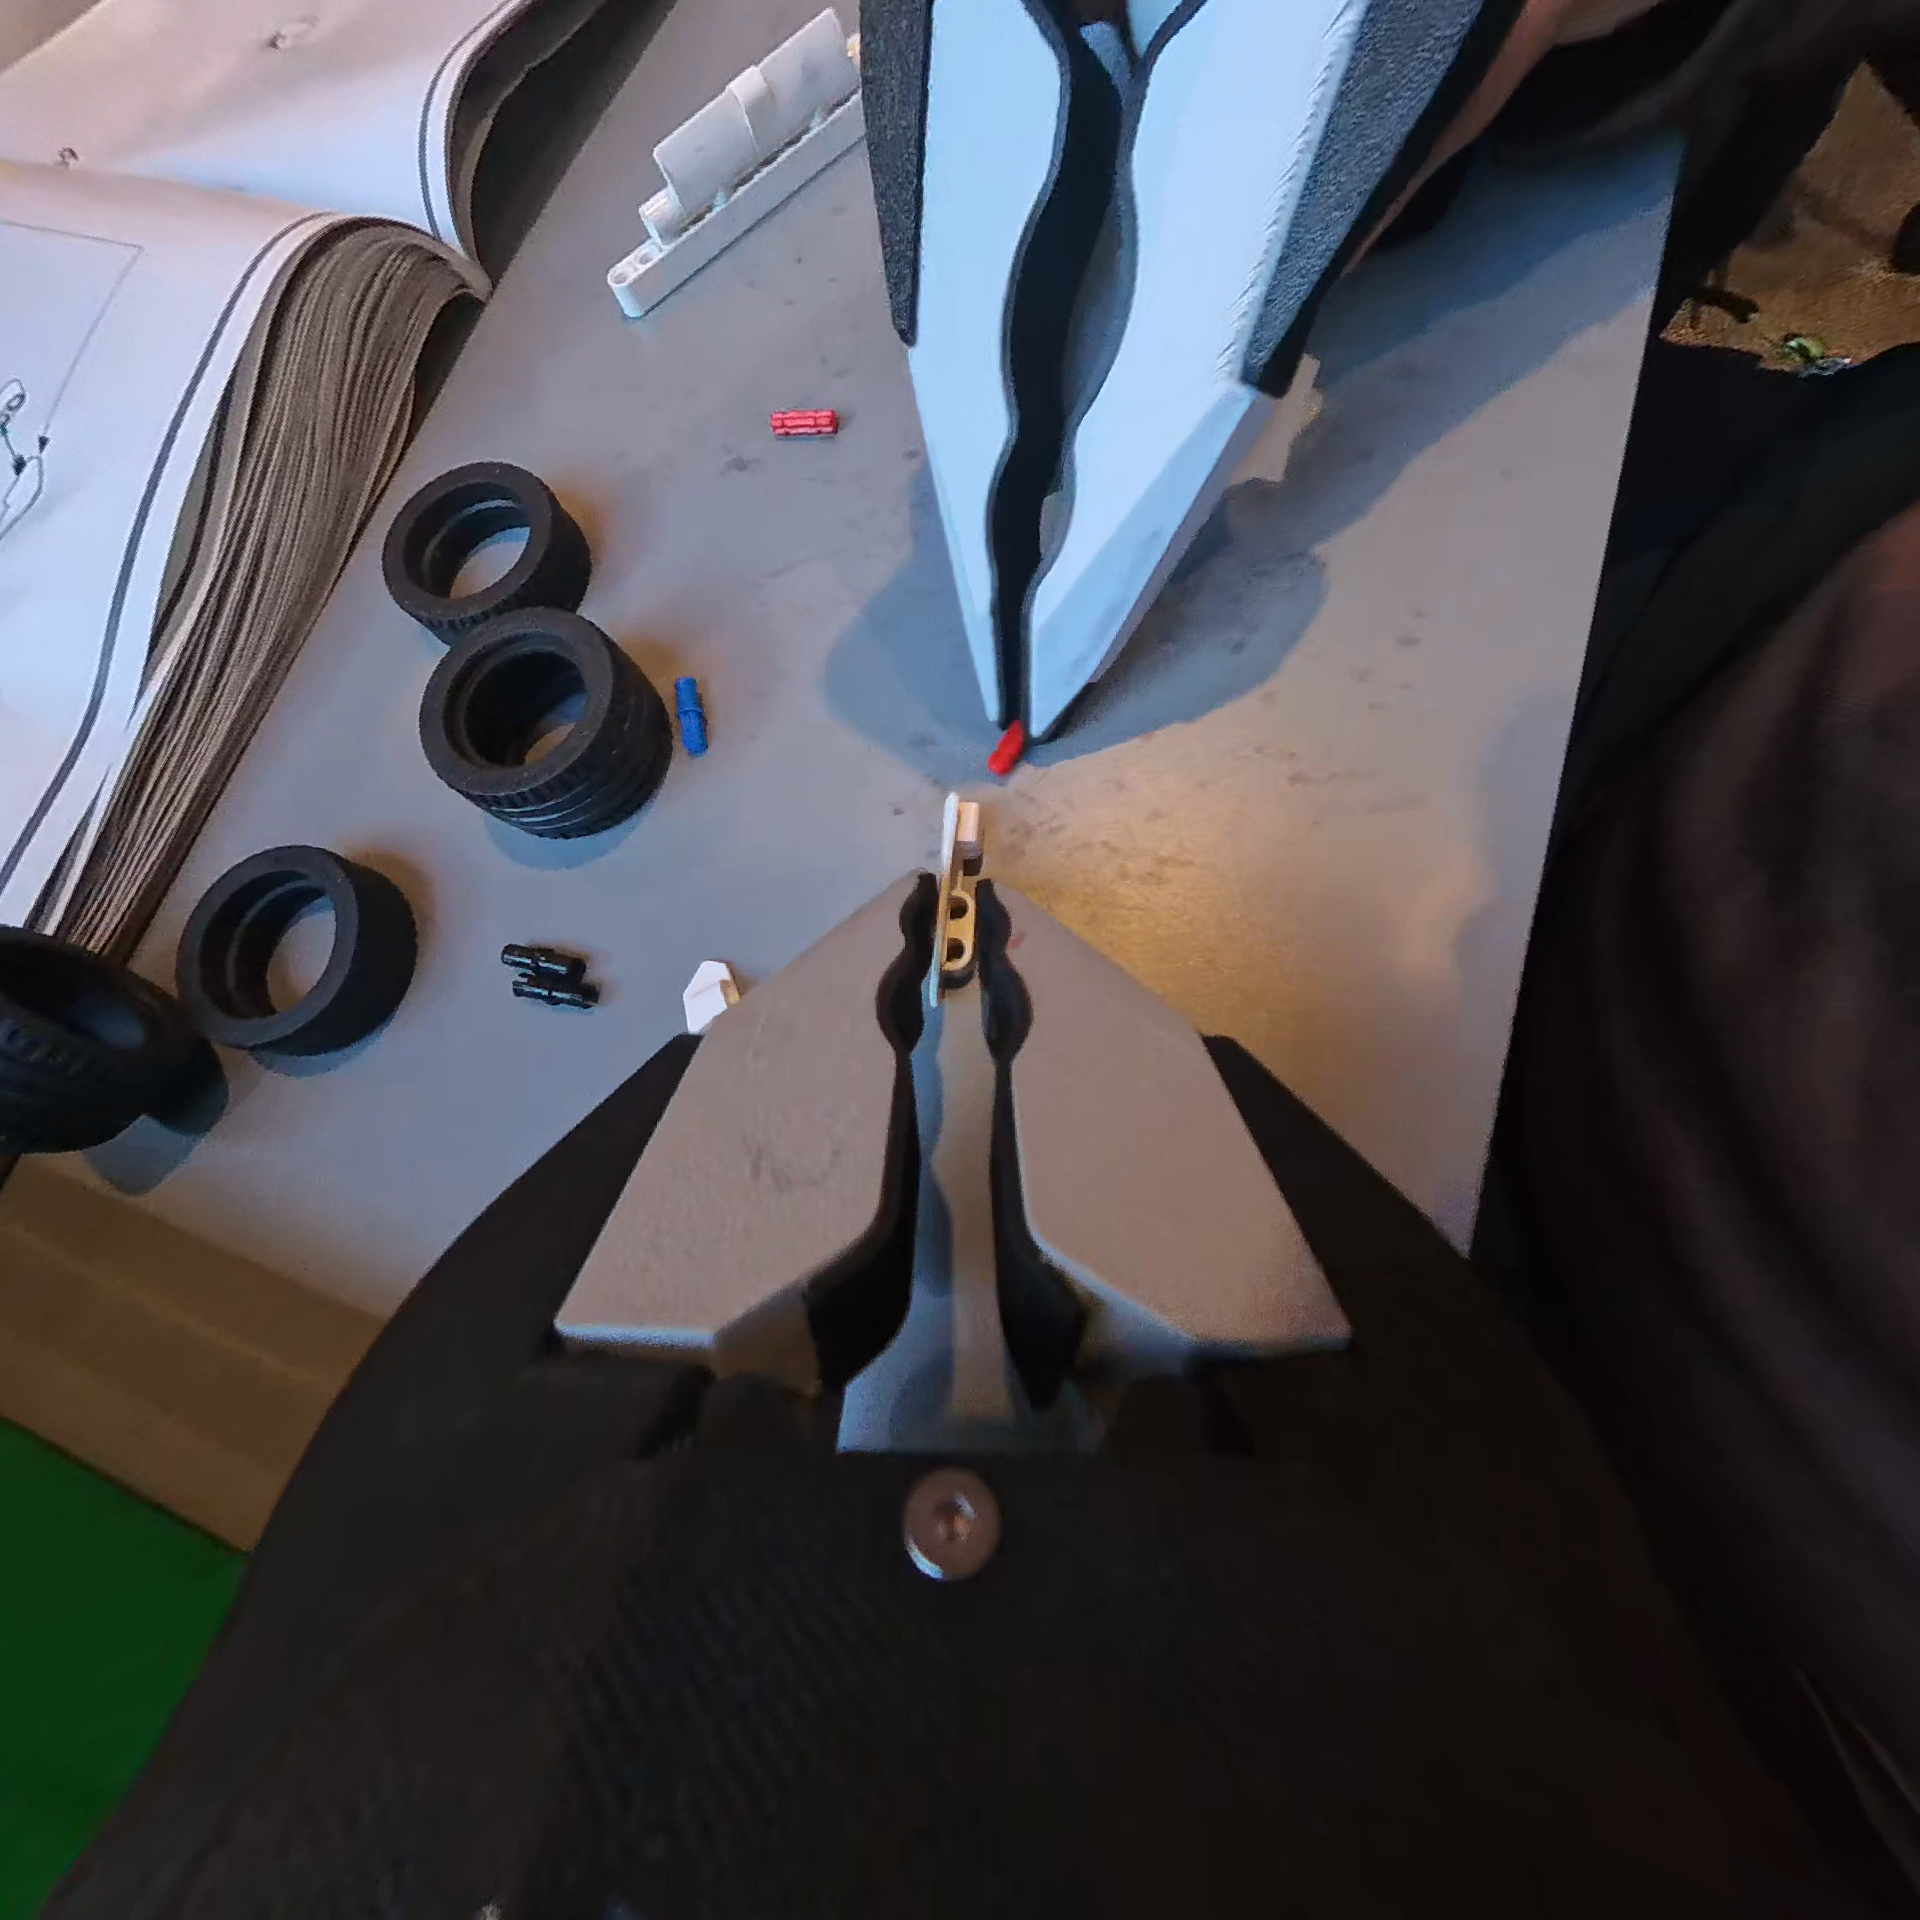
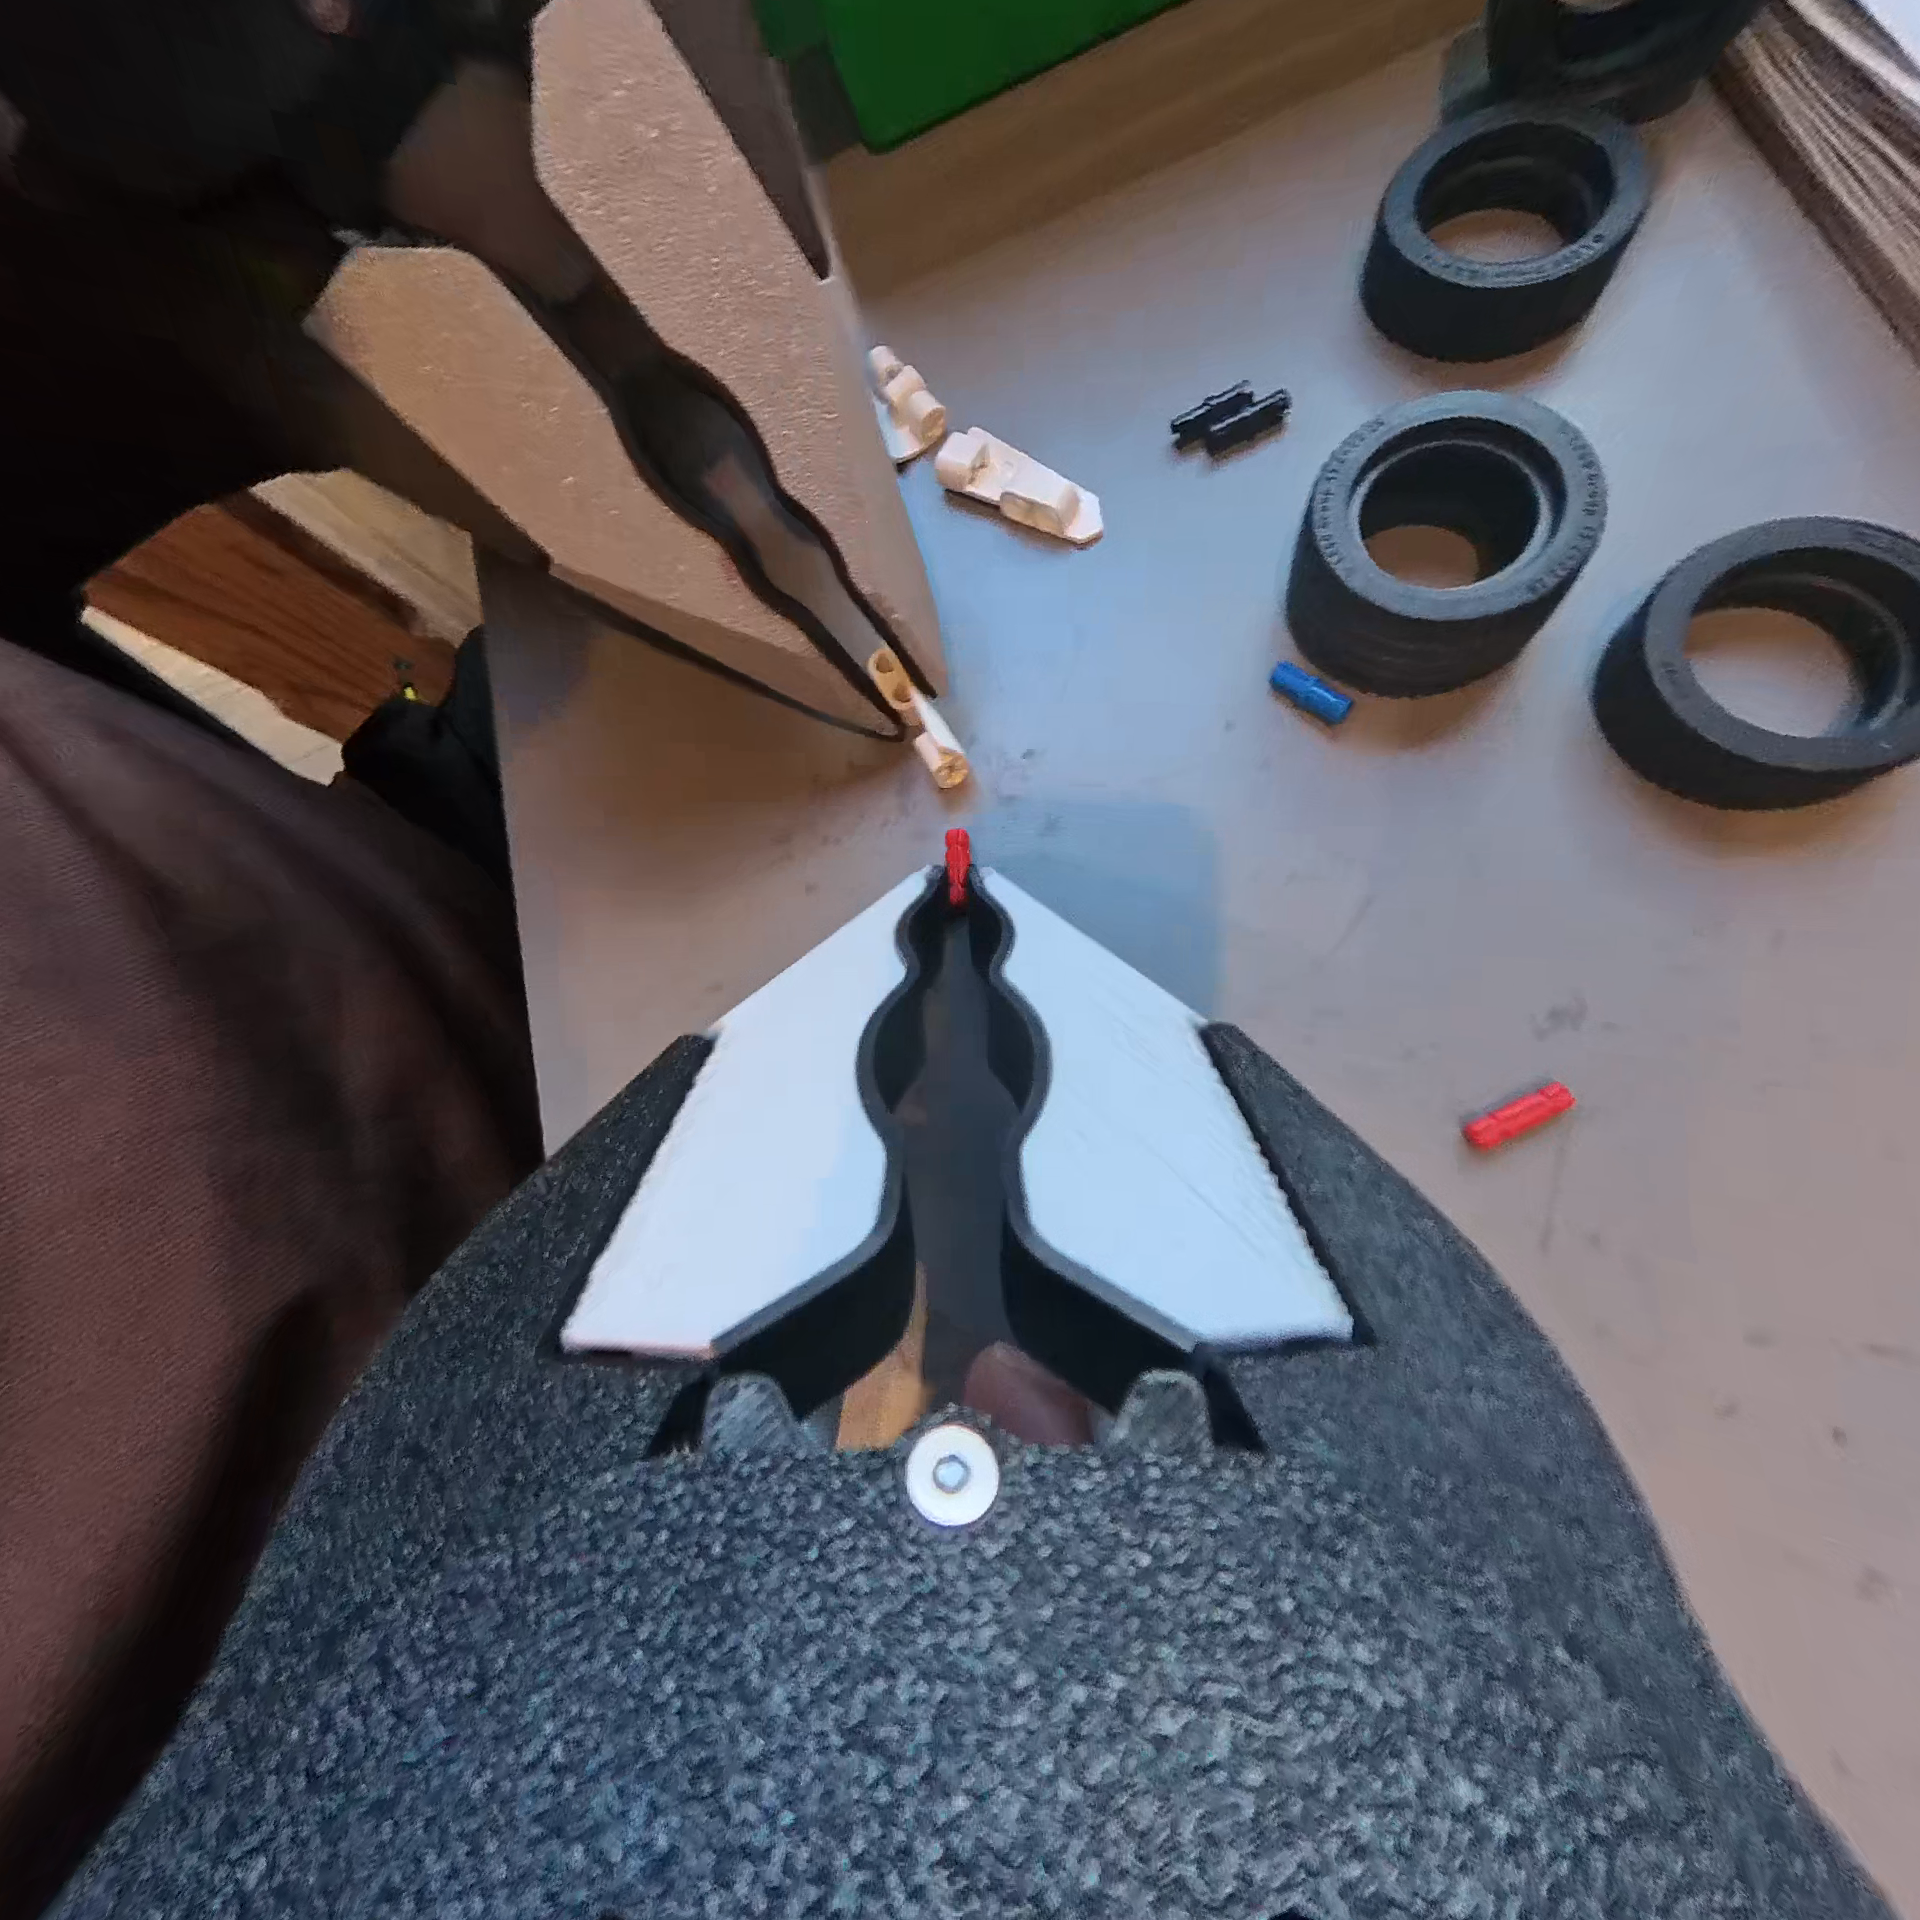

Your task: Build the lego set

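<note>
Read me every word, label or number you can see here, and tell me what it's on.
Middle tyre stack: raised lettering round the sidewall, too small and blurred to read.
Tyre at the right edge: raised lettering too, unreadable.
Open booklet: only a line drawing shows, no legible words.
Red pin and pale beam held in the tongs: no markings visible.

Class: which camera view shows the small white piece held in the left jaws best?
The right wrist view: the white piece shows from the side, with its holes and length clear. The left wrist view shows it edge-on, mostly hidden between the jaws.
</note>
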`<state>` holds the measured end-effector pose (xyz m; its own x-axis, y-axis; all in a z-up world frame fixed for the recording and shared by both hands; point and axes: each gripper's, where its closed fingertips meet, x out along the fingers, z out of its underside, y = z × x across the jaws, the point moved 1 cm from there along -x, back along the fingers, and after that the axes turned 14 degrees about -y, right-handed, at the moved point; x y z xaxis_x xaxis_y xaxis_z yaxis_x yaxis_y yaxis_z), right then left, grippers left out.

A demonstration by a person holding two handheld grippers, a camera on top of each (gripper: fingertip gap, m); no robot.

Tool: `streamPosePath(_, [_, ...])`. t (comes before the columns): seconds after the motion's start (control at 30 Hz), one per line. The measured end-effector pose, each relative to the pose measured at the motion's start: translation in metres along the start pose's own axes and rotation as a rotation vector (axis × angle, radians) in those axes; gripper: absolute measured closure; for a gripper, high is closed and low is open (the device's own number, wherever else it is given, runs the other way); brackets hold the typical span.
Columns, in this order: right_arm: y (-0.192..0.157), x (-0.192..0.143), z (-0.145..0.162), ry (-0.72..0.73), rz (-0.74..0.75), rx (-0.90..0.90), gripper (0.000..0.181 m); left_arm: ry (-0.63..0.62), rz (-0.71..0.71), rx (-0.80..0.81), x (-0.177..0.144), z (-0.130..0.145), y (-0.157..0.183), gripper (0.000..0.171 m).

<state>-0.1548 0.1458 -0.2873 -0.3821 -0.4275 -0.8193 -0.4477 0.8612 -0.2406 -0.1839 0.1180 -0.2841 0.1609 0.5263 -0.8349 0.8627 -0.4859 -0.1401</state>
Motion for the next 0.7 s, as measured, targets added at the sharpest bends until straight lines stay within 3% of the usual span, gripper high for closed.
streamPosePath(0.27, [-0.0082, 0.0042, -0.0015, -0.028, 0.011, -0.138, 0.177, 0.021, 0.051, 0.062, -0.0002, -0.0015, 0.0091, 0.168])
streamPosePath(0.7, [-0.0078, 0.005, -0.0032, -0.029, 0.014, -0.191, 0.178, 0.023, 0.092, 0.045, -0.0007, -0.0004, 0.0099, 0.168])
